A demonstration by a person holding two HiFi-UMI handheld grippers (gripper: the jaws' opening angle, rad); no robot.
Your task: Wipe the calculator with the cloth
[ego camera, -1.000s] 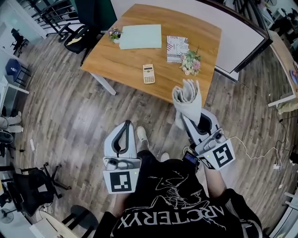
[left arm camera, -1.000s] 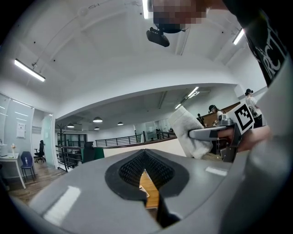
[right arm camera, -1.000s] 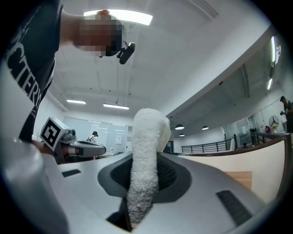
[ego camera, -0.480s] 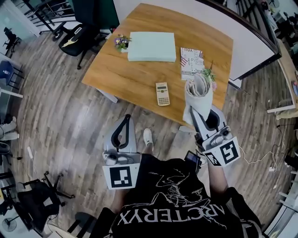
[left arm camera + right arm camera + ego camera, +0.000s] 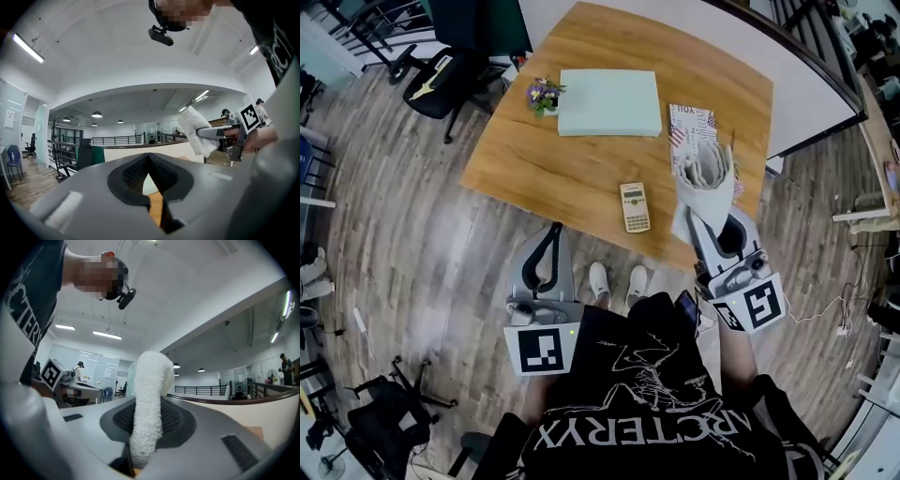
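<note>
A beige calculator lies flat near the front edge of the wooden table. My right gripper is shut on a bunched white cloth, held upright above the table's front right corner, to the right of the calculator and apart from it. The right gripper view shows the cloth pinched between the jaws. My left gripper is shut and holds nothing; it hangs over the floor just short of the table edge. In the left gripper view the jaws meet, and the cloth shows at right.
A pale green flat box lies at the table's back, with a small flower pot to its left. A patterned booklet sits behind the cloth. A black office chair stands left of the table.
The person has stepped toward the table. Both grippers are now nearer its front edge, and the cloth has come over the front right corner, closer to the calculator.
</note>
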